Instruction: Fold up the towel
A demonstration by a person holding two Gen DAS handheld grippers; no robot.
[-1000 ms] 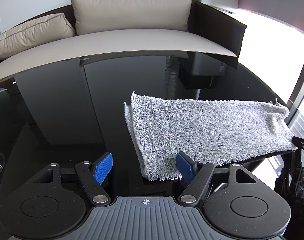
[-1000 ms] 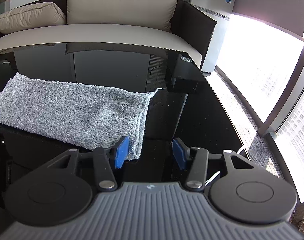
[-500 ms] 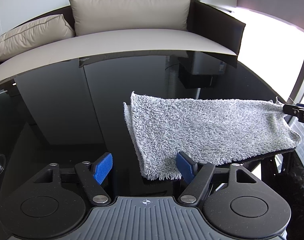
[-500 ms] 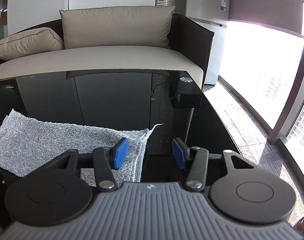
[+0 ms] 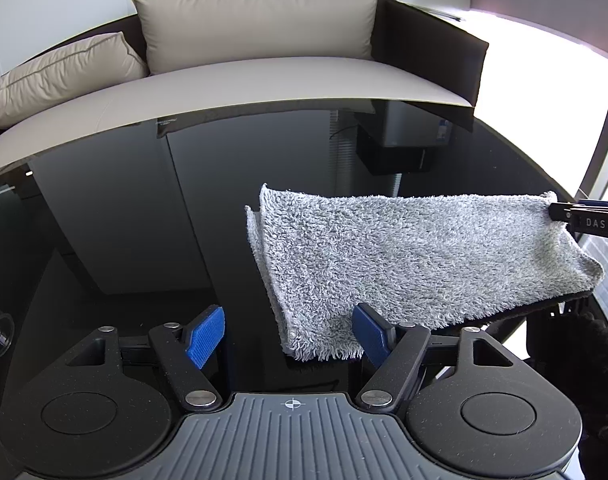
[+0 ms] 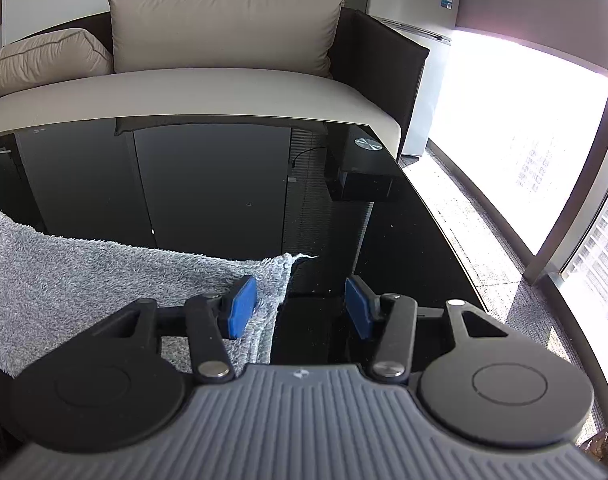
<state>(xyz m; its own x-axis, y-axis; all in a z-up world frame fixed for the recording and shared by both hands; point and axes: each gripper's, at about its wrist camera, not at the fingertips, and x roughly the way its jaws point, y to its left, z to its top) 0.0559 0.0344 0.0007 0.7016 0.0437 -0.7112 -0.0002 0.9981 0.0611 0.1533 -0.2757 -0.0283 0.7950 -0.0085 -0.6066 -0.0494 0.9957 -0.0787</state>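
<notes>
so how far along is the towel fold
One fold looks done: the grey towel lies doubled on the black table, two layers showing at its left end. In hand: nothing yet; the left gripper and right gripper both stand open at its ends. Left: the next fold.

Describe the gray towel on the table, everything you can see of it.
The towel is gray, shaggy terry-like cloth, folded over into a long strip with two layers showing at its left end. It lies flat on the glossy black table, with its near long edge at the table's front edge. The left gripper stands open at its near left corner, clamping nothing. The right gripper stands open over the right end, near the far corner with a loose thread; contact cannot be told.
</notes>
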